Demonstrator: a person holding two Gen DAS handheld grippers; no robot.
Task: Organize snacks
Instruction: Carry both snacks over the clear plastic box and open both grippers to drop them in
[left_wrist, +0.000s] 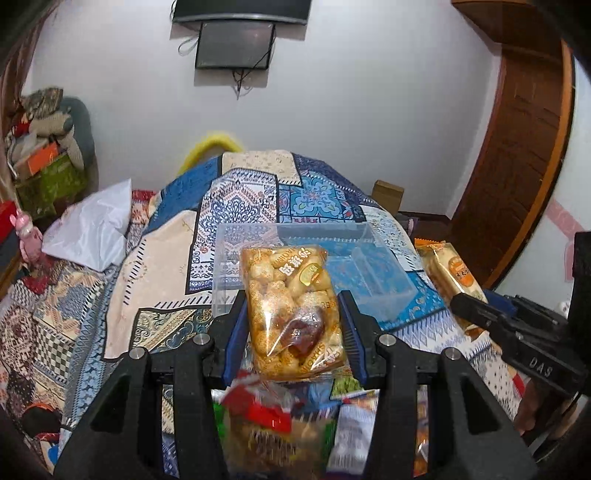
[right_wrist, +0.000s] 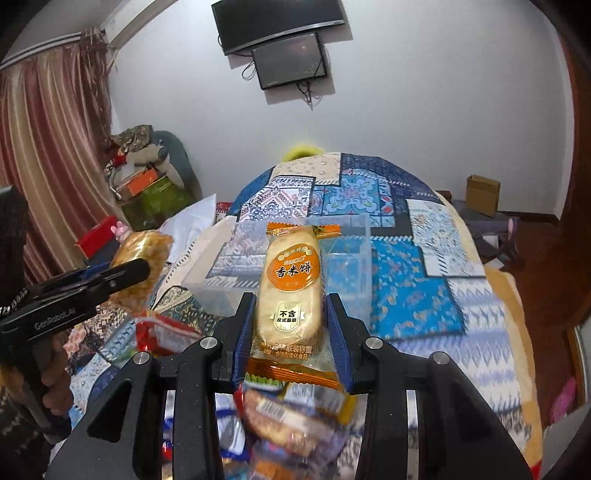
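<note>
Two packets: each gripper has one snack packet clamped between its blue-padded fingers, both raised above the bed.
Left gripper (left_wrist: 293, 332): fingers closed partway onto the sides of the puffed-ball snack bag (left_wrist: 291, 310), which stands upright between them and fills the gap.
Right gripper (right_wrist: 290, 332): fingers pressed against both long edges of the rice cracker packet (right_wrist: 290, 291), held upright, its orange end seal above the fingertips.
Clear plastic box (left_wrist: 314, 266): rests on the patchwork bedspread (left_wrist: 155, 243) just beyond both packets; see-through walls, an inner divider toward its right side.
Loose snack pile (left_wrist: 273, 424): lies below the left gripper, blurred, red and green wrappers showing.
Left view only: the right gripper (left_wrist: 465, 302) enters from the right edge with the cracker packet (left_wrist: 454, 273) seen from its side; a white plastic bag (left_wrist: 92, 229) sits on the bed to the left.
Right view only: the left gripper (right_wrist: 140, 271) comes in from the left with its bag (right_wrist: 142, 269) edge-on; striped curtains (right_wrist: 48, 155) hang at the left.
Materials: snack bag is clear crinkled film over golden seeded balls and a darker sachet; cracker packet is glossy, oval cracker visible, orange label with Chinese print.
Background: two dark screens (right_wrist: 284, 48) mounted on the white wall; a cardboard box (right_wrist: 482, 194) on the floor.
</note>
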